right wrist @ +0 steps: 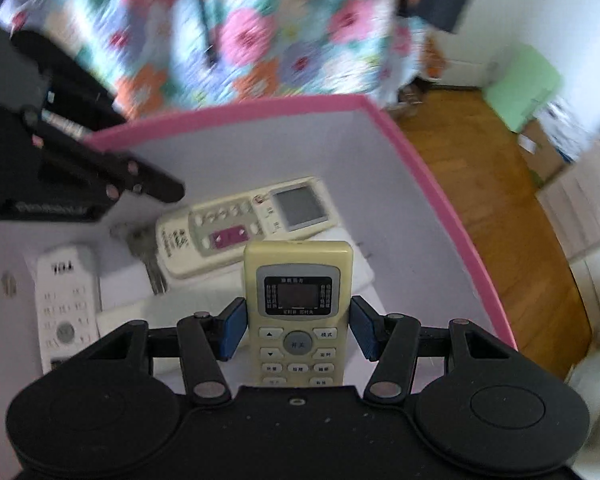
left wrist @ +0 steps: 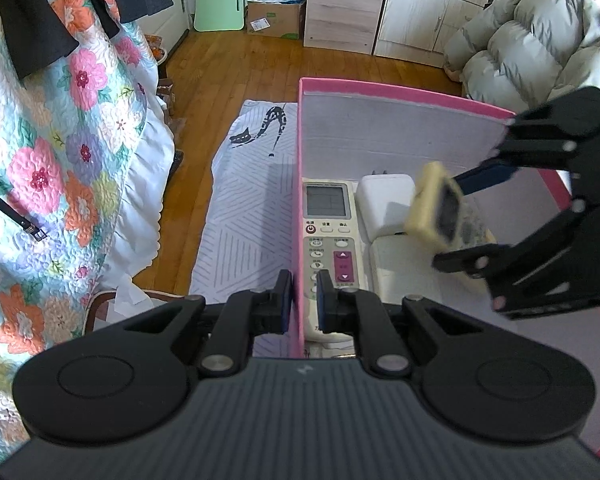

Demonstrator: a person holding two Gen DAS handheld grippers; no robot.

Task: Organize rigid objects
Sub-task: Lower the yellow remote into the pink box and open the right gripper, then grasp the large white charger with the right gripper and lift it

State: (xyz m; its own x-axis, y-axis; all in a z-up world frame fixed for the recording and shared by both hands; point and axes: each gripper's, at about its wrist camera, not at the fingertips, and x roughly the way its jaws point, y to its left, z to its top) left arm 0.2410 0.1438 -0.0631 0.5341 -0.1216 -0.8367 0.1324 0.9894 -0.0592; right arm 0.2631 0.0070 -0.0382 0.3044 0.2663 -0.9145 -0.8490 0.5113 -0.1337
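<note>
A pink-walled cardboard box with a pale grey inside [left wrist: 380, 92] sits on a wood floor beside a flowered quilt [left wrist: 60, 160]. The left gripper [left wrist: 303, 300] has its blue-padded jaws pinched together on the box's pink side wall, one pad outside, one inside. The right gripper [right wrist: 296, 332] is clamped on a cream-yellow plastic remote control with a dark screen [right wrist: 298, 304], holding it by its long edges in the air above the box's contents.

Only the left wrist view shows a white plug adapter with two prongs [left wrist: 384, 200], a white mat printed with black cats [left wrist: 256, 168] under the box, and a padded grey coat [left wrist: 532, 48] in the corner. Only the right wrist view shows a slim white remote control [right wrist: 66, 312] lying flat and a bunch of metal keys [right wrist: 148, 256] beside a white remote control with a grey screen and purple button panel [right wrist: 244, 224].

The right wrist view is motion-blurred around its edges, and the white blocks under the remotes cannot be made out clearly. Counted: three remotes, one adapter, one key bunch, one box.
</note>
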